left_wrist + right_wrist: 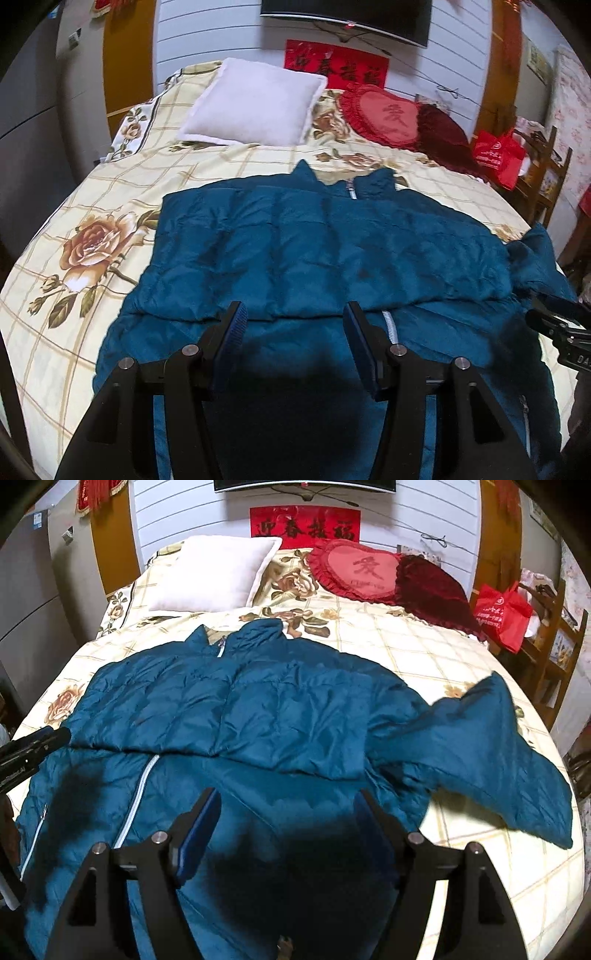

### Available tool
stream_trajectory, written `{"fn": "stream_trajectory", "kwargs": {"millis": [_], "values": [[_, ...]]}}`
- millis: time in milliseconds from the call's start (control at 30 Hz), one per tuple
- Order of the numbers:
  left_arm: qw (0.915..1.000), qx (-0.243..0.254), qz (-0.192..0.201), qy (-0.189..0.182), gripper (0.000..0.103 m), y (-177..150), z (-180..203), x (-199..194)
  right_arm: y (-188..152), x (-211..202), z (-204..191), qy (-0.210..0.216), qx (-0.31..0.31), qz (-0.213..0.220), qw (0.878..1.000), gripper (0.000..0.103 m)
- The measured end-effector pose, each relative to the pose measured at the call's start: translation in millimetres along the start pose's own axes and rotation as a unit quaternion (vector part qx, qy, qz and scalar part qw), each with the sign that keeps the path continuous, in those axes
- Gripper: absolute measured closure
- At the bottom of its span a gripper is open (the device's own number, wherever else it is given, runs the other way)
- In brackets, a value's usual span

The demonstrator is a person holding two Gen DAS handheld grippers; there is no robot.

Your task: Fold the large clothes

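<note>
A blue jacket (317,251) is lying flat across the bed (92,206), collar toward the pillows, with one sleeve folded over its chest and the white zipper (389,325) showing below the fold. The left gripper (291,332) is hovering over the hem with its fingers (234,328) spread and nothing between them; the right gripper (286,823) is hanging over the lower front the same way, fingers (201,823) apart and not touching the cloth. Only the right wrist view is showing the other sleeve (491,753) in full, lying out at 3 o'clock on the floral sheet; in the left wrist view just its upper part is peeking in at the right edge. The left wrist view is giving the big printed rose on the sheet at 9 o'clock, which the right view is showing only small. Each view is catching the other gripper at its edge. At 12 o'clock a white pillow (218,572) is resting by a red heart cushion (358,572), with a dark red cushion (432,590) touching that one. At 2 o'clock a red bag (502,613) is sitting on a wooden chair (557,642); what it is holding cannot be told.
</note>
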State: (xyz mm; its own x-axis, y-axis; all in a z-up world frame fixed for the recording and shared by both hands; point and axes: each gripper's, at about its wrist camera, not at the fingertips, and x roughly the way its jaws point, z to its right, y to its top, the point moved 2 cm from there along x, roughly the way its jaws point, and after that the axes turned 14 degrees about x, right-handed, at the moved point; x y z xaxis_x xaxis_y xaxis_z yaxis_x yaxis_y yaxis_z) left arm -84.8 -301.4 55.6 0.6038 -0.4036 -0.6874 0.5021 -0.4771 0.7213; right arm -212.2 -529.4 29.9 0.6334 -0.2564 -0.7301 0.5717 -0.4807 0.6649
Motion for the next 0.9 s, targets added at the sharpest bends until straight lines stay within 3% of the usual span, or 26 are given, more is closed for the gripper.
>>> {"fn": "stream_trajectory", "kwargs": {"millis": [267, 567, 733, 900], "values": [[0.9996, -0.002, -0.015, -0.023, 0.067, -8, 28, 6, -2, -12, 39, -0.033, 0.011, 0.014, 0.999, 0.025], [0.9989, 0.011, -0.028, -0.036, 0.067, -13, 50, 19, 13, -12, 144, -0.101, 0.087, 0.031, 0.991, 0.025], [0.9985, 0.008, -0.031, -0.045, 0.067, -14, 52, 22, 33, -7, 224, -0.165, 0.141, 0.038, 0.975, 0.025], [0.9982, 0.003, -0.030, -0.052, 0.067, -15, 50, 22, 53, 2, 312, -0.225, 0.211, 0.042, 0.950, 0.025]]}}
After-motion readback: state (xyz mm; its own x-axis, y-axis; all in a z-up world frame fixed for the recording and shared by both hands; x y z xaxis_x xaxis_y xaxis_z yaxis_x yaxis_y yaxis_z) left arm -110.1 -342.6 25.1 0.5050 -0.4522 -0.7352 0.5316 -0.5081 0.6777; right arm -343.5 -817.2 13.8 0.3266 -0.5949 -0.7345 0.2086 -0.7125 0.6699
